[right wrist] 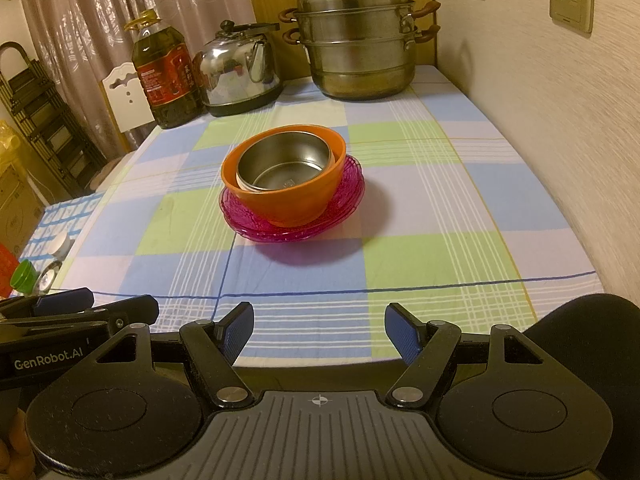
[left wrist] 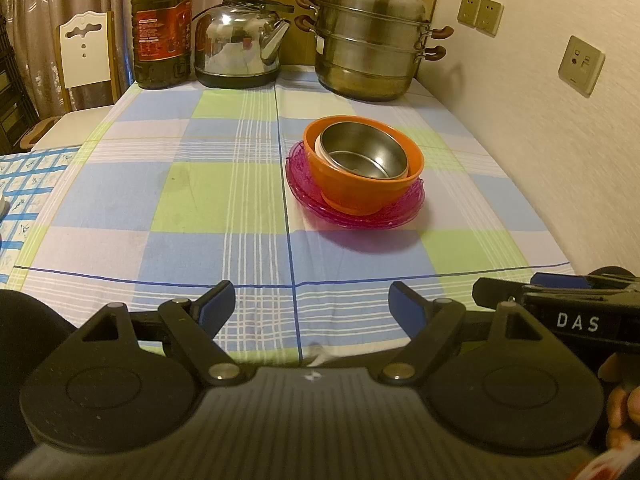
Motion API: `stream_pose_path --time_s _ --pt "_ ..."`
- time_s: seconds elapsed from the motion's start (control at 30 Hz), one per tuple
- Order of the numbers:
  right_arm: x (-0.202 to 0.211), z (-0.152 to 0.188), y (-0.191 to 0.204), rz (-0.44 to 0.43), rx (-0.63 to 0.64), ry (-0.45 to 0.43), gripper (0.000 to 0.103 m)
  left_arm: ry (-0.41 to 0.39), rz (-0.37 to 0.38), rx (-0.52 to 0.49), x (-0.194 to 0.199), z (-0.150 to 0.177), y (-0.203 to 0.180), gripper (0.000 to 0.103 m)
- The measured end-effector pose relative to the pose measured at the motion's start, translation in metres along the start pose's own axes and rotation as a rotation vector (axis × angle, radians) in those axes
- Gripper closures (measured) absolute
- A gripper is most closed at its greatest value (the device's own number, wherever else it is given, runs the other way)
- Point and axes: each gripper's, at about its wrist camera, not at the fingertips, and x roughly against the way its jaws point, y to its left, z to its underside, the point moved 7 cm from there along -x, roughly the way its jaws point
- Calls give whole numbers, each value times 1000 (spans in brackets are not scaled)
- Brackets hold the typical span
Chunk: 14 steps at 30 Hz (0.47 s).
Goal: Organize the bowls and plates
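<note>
The jaws of the left gripper (left wrist: 312, 304) stand wide with nothing between them, and the jaws of the right gripper (right wrist: 320, 330) are wide and empty too. Both hang over the near edge of the counter (right wrist: 440, 216) with its checked cloth. Further out stands the stack: a steel bowl (right wrist: 286, 164) inside an orange bowl (right wrist: 288, 204), on pink plates (right wrist: 348, 188). At the back are an oil bottle (right wrist: 166, 76), a kettle (right wrist: 236, 72) and a steamer pot (right wrist: 356, 40).
</note>
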Motion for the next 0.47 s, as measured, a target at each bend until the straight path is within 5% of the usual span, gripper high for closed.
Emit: stream_pose_path --time_s 0.47 --pt "1 0 -1 0 -2 -2 31 -48 10 9 5 -7 -5 21"
